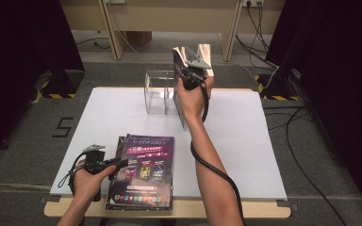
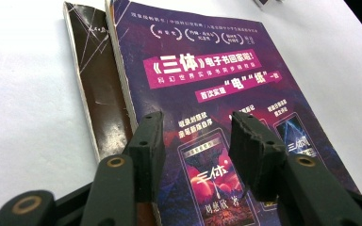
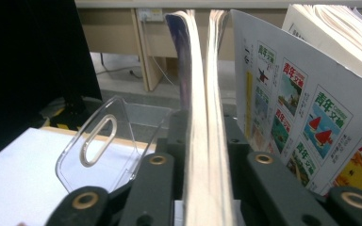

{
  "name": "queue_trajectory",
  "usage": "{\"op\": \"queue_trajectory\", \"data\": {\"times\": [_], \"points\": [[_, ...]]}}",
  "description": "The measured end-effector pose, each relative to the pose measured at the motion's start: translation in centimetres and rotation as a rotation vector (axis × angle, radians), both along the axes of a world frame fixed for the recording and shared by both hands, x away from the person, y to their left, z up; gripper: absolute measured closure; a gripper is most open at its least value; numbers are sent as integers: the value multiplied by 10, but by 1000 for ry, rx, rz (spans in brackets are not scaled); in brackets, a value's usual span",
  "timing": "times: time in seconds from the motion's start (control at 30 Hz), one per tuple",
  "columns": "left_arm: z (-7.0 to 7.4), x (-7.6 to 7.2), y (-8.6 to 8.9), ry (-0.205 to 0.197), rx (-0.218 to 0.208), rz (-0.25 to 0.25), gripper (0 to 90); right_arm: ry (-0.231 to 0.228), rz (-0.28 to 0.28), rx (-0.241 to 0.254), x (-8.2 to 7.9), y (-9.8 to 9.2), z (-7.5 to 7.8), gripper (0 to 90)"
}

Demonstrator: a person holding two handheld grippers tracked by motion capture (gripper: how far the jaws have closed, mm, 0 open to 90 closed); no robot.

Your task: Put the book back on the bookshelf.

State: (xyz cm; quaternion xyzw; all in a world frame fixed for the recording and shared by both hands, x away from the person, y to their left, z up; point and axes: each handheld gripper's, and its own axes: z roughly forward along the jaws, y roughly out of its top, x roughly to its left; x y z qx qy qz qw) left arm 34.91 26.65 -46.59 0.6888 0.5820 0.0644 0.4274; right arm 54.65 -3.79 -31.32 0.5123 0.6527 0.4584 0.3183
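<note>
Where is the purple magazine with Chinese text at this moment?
In the high view, the purple magazine lies flat at the near edge of the white table, left of centre, on top of a brown magazine. The left tool hovers at its left edge.

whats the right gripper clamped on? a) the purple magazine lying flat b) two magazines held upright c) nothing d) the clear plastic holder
b: in the right gripper view the right gripper has its jaws pressed on the edges of two upright magazines, beside the clear plastic holder.

Black fingers (image 2: 150,141), brass-coloured rivets
</note>
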Motion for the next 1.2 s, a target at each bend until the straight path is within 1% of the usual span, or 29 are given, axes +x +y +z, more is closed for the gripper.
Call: {"op": "queue_trajectory", "data": {"times": [0.07,0.17,0.27,0.33,0.43,0.53,0.63,0.67,0.8,0.97,1.0,1.03,1.1,1.2], "points": [[0,0,0,2,0,0,547,5,0,-19,1,0,1,822],[0,0,0,3,1,-2,547,15,0,-10,2,0,3,826],[1,0,1,1,-2,-2,547,4,-9,7,2,-2,2,829],[0,0,1,1,-3,2,547,-15,-13,20,3,-3,2,830],[-1,1,1,7,-1,4,547,-42,-20,24,3,-2,6,830],[-1,1,1,7,2,1,547,-66,-25,20,6,-1,6,830],[-1,0,2,4,-3,4,547,-81,-41,26,8,2,4,830],[-1,0,2,5,-3,5,547,-92,-44,21,9,2,3,830],[-1,0,3,7,-1,4,547,-108,-57,5,11,7,-3,830],[0,0,4,2,-5,6,547,-106,-70,-4,12,11,-11,829],[0,0,4,2,-3,4,547,-113,-69,-11,12,10,-11,828],[0,0,4,2,-3,4,547,-112,-75,-6,12,11,-11,827],[0,0,3,1,-3,6,547,-112,-91,-15,12,10,-11,825],[-1,0,2,3,-4,3,547,-105,-92,-25,12,10,-11,811]]}}
